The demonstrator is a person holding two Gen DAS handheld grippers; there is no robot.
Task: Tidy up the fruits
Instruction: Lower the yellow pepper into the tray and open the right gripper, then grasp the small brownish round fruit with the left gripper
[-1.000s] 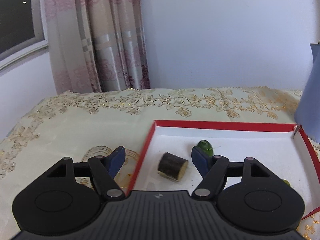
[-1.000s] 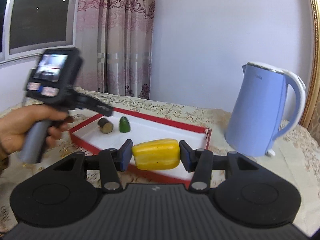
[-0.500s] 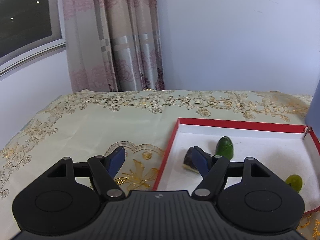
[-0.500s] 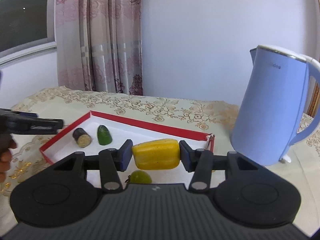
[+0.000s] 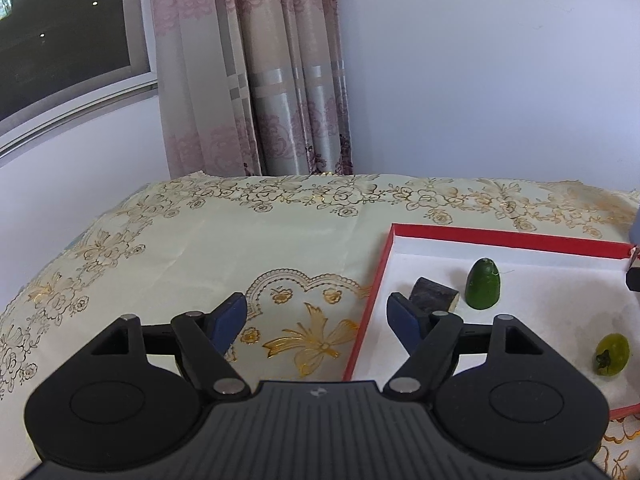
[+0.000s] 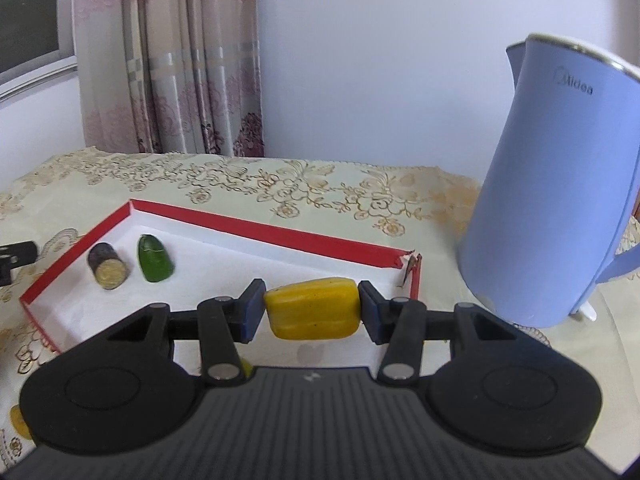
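A red-rimmed white tray (image 6: 256, 229) lies on the table. In it are a dark cylinder piece (image 6: 107, 266), a green cone-shaped fruit (image 6: 154, 259) and a small round green fruit (image 5: 611, 354). My right gripper (image 6: 312, 313) is shut on a yellow fruit piece (image 6: 313, 313) and holds it above the tray's near right part. My left gripper (image 5: 316, 318) is open and empty, over the tray's left rim (image 5: 370, 300). The dark cylinder (image 5: 434, 295) and green cone (image 5: 483, 285) sit just beyond its right finger.
A light blue electric kettle (image 6: 552, 216) stands right of the tray. A cream tablecloth with gold embroidery (image 5: 224, 248) covers the table. A curtain (image 5: 256, 72) and a window (image 5: 56, 28) are at the back left, a white wall behind.
My left gripper has drawn back and to the left, away from the dark cylinder. My right gripper has moved forward over the tray with the yellow piece still held.
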